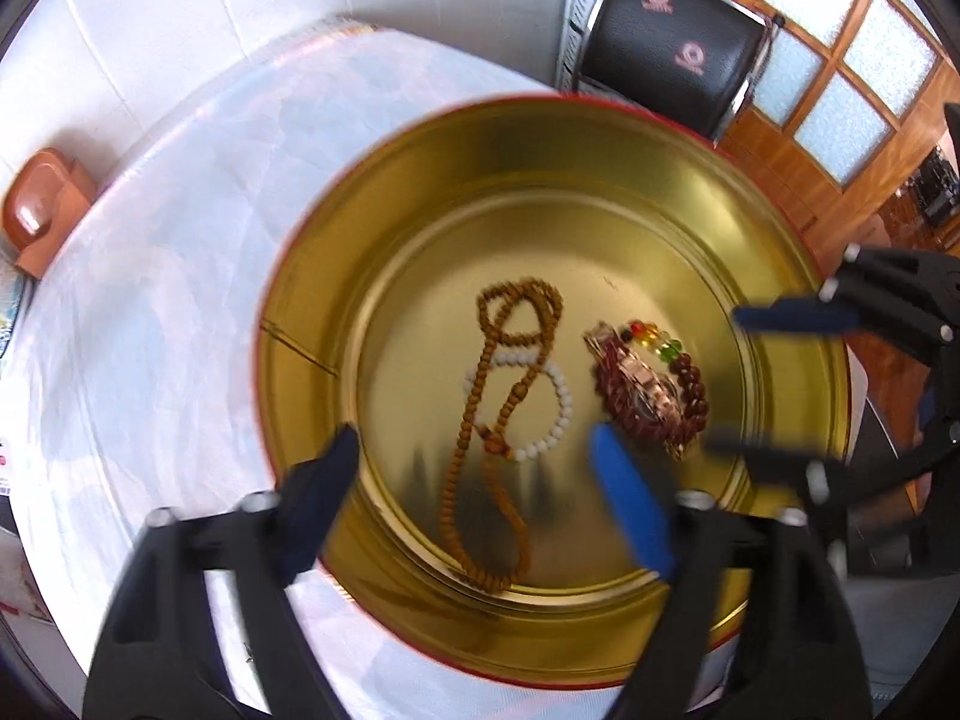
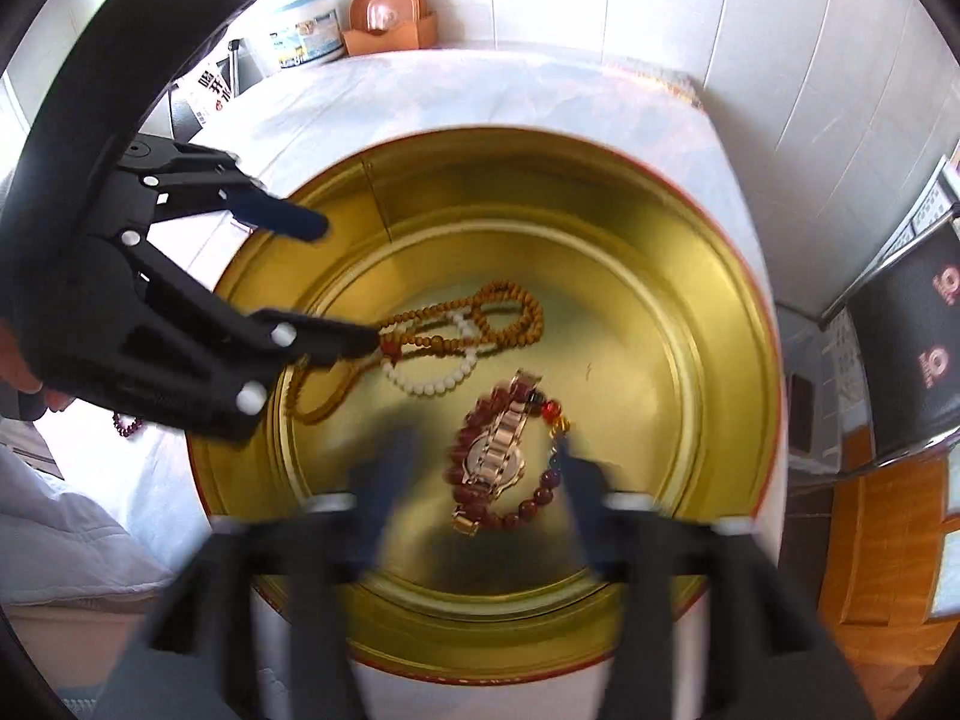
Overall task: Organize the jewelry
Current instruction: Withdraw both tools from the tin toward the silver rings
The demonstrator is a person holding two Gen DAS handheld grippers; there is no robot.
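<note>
A round gold tin [image 1: 420,192] [image 2: 708,276] with a red rim stands on the white cloth. Inside lie a long brown bead necklace [image 1: 510,360] [image 2: 480,315], a white bead bracelet [image 1: 558,414] [image 2: 432,384], and a rose-gold watch [image 1: 642,384] [image 2: 498,450] tangled with a dark red bead bracelet [image 1: 696,384] [image 2: 534,501]. My left gripper [image 1: 474,474] [image 2: 348,282] is open and empty above the necklace. My right gripper [image 2: 474,480] [image 1: 744,381] is open and empty, its jaws on either side of the watch.
A small dark red bracelet [image 2: 127,423] lies on the cloth left of the tin. A brown case [image 1: 42,204] [image 2: 387,21] and a plastic tub [image 2: 303,33] stand at the table's far edge. A black chair [image 1: 672,48] stands beyond the table.
</note>
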